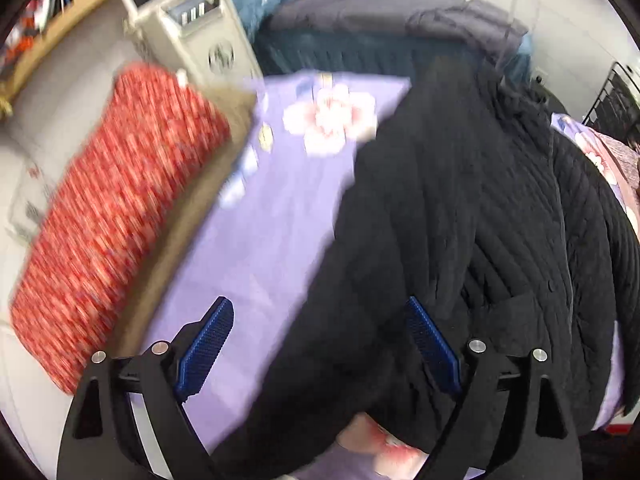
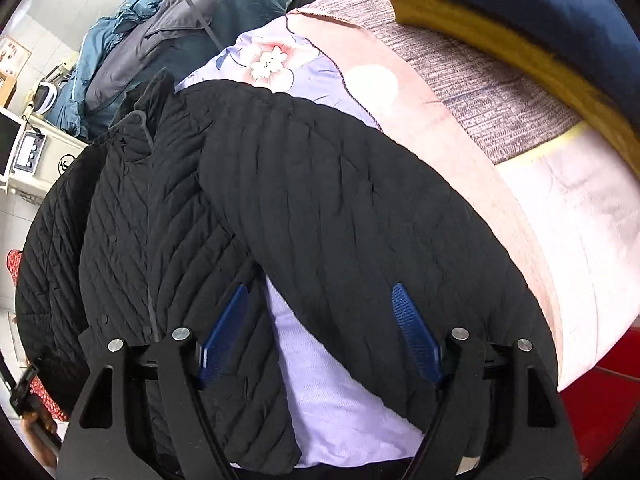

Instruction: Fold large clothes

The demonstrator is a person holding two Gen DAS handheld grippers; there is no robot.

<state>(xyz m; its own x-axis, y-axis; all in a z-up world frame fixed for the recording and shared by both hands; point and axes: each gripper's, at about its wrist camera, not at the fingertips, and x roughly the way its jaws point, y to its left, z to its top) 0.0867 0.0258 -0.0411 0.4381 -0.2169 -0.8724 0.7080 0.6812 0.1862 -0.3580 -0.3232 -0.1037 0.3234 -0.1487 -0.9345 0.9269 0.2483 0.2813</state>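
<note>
Lying spread on the lilac floral bedsheet (image 1: 276,216): black quilted jacket (image 2: 320,208), collar toward the heaped blue and grey bedding (image 2: 160,40); hovering over the jacket, left gripper (image 1: 320,344) and right gripper (image 2: 320,332), blue-padded jaws wide apart, nothing clamped, sleeve beneath the right

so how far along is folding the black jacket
Done: the black quilted jacket is spread on the lilac floral sheet, one sleeve already across its front. In hand: nothing; the left gripper and right gripper are open above it. Left: the folds.
</note>
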